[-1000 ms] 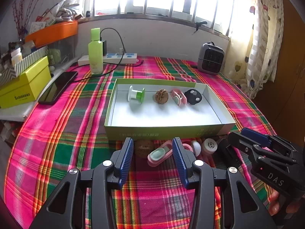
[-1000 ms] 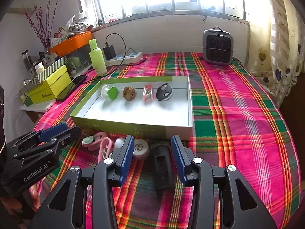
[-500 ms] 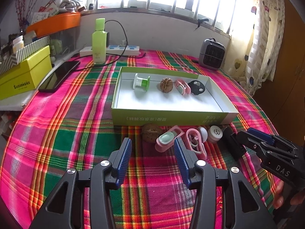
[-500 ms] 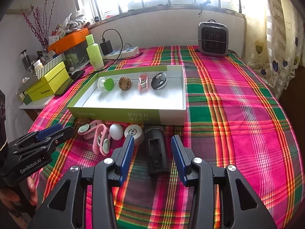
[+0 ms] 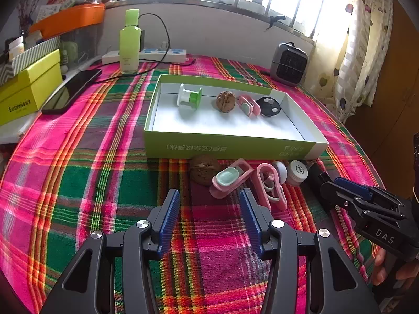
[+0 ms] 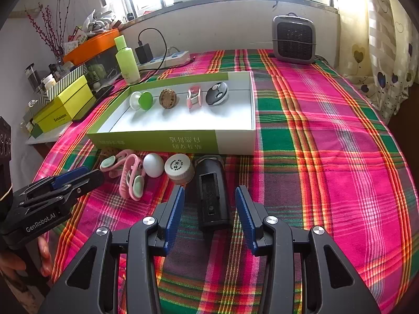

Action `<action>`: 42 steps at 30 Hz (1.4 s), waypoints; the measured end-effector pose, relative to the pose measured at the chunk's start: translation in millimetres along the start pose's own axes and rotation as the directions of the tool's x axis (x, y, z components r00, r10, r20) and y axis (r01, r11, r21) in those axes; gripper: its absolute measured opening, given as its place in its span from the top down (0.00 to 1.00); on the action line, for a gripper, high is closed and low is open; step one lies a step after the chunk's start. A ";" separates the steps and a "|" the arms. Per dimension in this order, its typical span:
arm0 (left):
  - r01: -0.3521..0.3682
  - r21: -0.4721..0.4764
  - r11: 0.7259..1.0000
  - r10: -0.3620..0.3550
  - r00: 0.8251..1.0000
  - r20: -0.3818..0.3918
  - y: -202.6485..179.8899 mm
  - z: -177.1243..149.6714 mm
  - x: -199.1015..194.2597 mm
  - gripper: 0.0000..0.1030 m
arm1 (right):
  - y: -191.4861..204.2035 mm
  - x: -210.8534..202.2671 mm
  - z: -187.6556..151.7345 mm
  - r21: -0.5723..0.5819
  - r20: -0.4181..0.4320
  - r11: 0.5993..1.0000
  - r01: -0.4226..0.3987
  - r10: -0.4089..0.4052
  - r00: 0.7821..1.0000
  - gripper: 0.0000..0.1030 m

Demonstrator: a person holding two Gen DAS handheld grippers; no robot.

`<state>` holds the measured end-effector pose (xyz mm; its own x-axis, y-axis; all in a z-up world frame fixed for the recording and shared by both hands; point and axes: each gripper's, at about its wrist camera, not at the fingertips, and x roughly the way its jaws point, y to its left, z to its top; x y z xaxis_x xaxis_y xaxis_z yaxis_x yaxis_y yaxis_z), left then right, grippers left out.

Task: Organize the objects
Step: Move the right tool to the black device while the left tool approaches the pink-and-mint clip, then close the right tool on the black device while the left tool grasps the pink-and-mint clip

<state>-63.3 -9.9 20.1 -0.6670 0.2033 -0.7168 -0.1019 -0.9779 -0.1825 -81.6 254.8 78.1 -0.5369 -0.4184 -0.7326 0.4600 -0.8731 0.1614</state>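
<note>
Plaid cloth in pink, green and orange covers the desk (image 5: 78, 172), and on it lies a shallow green box (image 5: 230, 147) with a white inside. Along the box's far wall sit a green-and-white spool (image 5: 189, 97), a walnut (image 5: 225, 101), a pink clip (image 5: 248, 106) and a black round fob (image 5: 269, 106).

Just outside the box's near wall runs a row of loose things: a second walnut (image 5: 203, 168), a pink clip with a mint pad (image 5: 230, 178), another pink clip (image 5: 269, 185), a white ball (image 6: 153, 164), a white bottle cap (image 6: 178, 167) and a black rectangular case (image 6: 212, 196).

The left claw (image 5: 210, 204) hangs over bare cloth, its jaws opening with nothing between them; the mint-padded clip lies just beyond its tips, slightly right of centre, and the loose walnut just beyond, near centre.

The right claw (image 6: 209, 198) stands moderately wide and grips nothing. The black case lies lengthwise in the gap between its blue pads, touching neither as far as can be seen, its far end reaching towards the box.
</note>
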 end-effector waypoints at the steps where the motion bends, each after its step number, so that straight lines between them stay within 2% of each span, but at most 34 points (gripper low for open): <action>1: 0.004 0.003 1.000 -0.004 1.000 -0.003 -0.4 0.2 0.7 0.55 | 0.4 1.3 0.3 -0.003 -0.005 1.000 -0.001 0.001 1.000 0.59; 14: 0.020 0.004 1.000 -0.020 0.999 -0.032 -1.5 3.4 8.7 0.55 | 7.9 17.3 3.8 -0.061 -0.061 0.998 0.033 -0.036 0.997 0.59; 28: 0.043 0.029 0.999 -0.042 0.998 -0.044 -12.0 10.5 18.1 0.55 | -0.9 15.8 5.2 -0.054 -0.055 0.996 0.074 -0.077 0.996 0.59; 30: 0.053 0.023 0.998 -0.052 0.998 -0.046 -12.6 10.3 18.6 0.55 | -0.2 15.8 5.2 -0.061 -0.055 0.995 0.074 -0.077 0.995 0.61; 32: 0.057 0.020 0.998 -0.056 0.998 -0.043 -13.8 9.9 18.0 0.55 | 0.5 15.3 4.9 -0.068 -0.055 0.995 0.067 -0.071 0.996 0.69; 42: 0.123 0.009 0.992 -0.122 0.991 -0.062 -20.7 4.2 16.9 0.55 | -4.8 12.0 3.8 -0.073 -0.051 0.995 0.074 -0.078 0.996 0.72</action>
<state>-75.7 13.5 14.6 -0.6024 0.3237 -0.7296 -0.1898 -0.9459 -0.2630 -93.0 253.0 71.1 -0.5344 -0.3362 -0.7755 0.4695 -0.8810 0.0583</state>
